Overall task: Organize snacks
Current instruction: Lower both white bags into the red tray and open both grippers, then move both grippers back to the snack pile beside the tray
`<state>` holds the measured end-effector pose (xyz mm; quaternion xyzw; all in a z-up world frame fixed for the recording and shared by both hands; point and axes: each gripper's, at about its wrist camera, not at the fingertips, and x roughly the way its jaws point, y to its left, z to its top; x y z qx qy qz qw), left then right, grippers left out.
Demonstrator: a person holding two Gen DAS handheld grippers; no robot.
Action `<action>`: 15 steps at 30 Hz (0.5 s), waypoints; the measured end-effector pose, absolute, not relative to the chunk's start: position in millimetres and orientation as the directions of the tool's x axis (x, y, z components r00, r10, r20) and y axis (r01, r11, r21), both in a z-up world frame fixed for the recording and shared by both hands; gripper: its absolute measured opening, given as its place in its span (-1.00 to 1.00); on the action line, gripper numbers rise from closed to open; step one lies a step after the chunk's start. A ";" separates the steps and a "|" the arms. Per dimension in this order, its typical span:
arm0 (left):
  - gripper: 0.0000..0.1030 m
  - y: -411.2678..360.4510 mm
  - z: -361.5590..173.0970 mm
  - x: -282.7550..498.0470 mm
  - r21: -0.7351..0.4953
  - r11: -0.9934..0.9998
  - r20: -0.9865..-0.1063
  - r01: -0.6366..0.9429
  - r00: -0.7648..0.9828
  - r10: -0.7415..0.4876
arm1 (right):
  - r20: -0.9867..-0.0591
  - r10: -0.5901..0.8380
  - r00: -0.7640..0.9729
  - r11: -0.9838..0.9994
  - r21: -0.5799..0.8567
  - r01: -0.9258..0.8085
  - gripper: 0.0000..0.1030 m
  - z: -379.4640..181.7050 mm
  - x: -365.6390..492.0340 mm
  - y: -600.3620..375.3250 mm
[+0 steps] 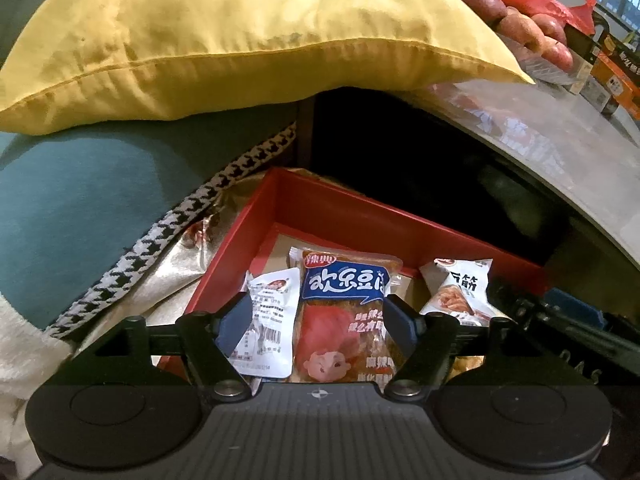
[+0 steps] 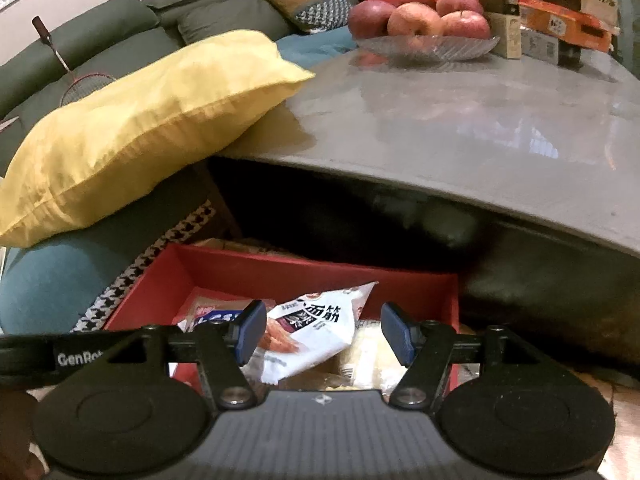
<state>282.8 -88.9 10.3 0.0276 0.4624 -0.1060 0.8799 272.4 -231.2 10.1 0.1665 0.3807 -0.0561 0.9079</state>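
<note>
Apparently mid-sort: both grippers, left (image 1: 316, 320) and right (image 2: 324, 332), hang unclenched over the red box (image 2: 320, 276).
Neither grasps a packet (image 1: 344, 320); next likely another snack.

Snack packets in an open box beside a sofa and a low table

The box (image 1: 320, 208) sits low, with the sofa (image 1: 80, 200) on its left and the table (image 2: 480, 128) behind and right. Inside, three packets lie side by side: the barcode packet (image 1: 268, 320) left, the bean packet (image 1: 344, 304) middle, the noodle packet (image 1: 460, 288) right. A pillow (image 1: 240, 40) rests on the sofa, its corner overlapping the table. A bowl of apples (image 2: 420, 24) stands at the table's far side.
</note>
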 end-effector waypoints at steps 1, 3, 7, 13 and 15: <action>0.53 -87.5 11.3 280.9 -0.048 0.976 -0.818 0.213 0.552 -0.161 | -0.709 0.024 0.704 0.940 0.257 0.226 0.13 13.2 271.0 -231.1; 0.54 -83.6 13.2 278.0 -0.053 0.976 -0.818 0.211 0.551 -0.164 | -0.707 0.016 0.707 0.943 0.247 0.225 0.13 18.4 268.0 -231.0; 0.55 -76.1 16.7 270.1 -0.057 0.974 -0.817 0.217 0.551 -0.170 | -0.706 0.003 0.708 0.949 0.225 0.220 0.13 29.1 259.4 -228.2; 0.56 -66.9 19.9 256.9 -0.060 0.972 -0.818 0.227 0.547 -0.178 | -0.708 -0.004 0.706 0.951 0.216 0.221 0.14 39.3 245.9 -224.1; 0.56 -63.8 21.0 251.6 -0.058 0.972 -0.817 0.229 0.548 -0.178 | -0.711 -0.002 0.703 0.952 0.214 0.220 0.14 40.5 240.8 -221.5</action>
